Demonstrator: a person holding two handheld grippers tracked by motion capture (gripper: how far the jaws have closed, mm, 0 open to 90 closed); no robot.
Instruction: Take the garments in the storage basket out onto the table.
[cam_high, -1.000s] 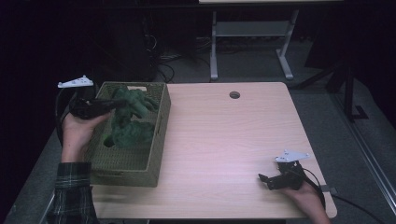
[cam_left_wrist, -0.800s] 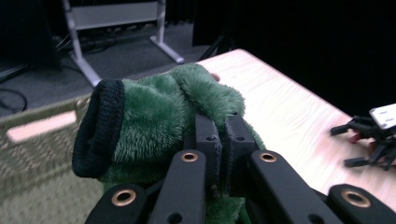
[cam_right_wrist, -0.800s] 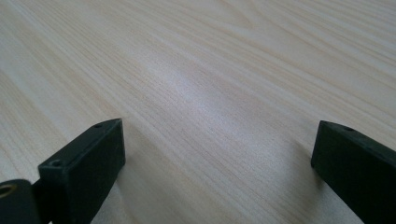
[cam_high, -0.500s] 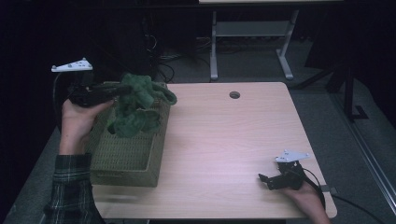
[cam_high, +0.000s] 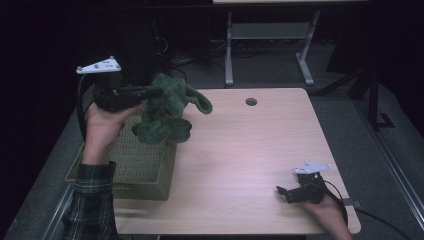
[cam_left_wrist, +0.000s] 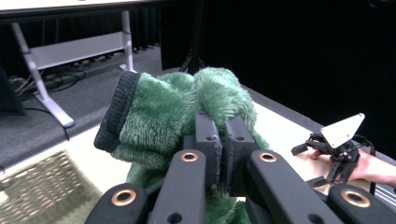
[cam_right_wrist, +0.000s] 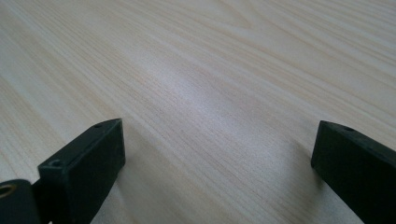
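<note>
Above the woven basket (cam_high: 140, 165), the left gripper (cam_high: 152, 92) clamps the green fleece garment (cam_high: 167, 112).

garment (cam_high: 167, 112): deep green plush, with a black ribbed cuff (cam_left_wrist: 114, 112). basket (cam_high: 142, 162): olive-green weave. tabletop (cam_high: 250, 150): pale wood grain. fingers (cam_left_wrist: 208, 135): black, brass-coloured rivets. sleeve (cam_high: 92, 200): dark green plaid. gripper plate (cam_high: 100, 65): light grey.
</note>
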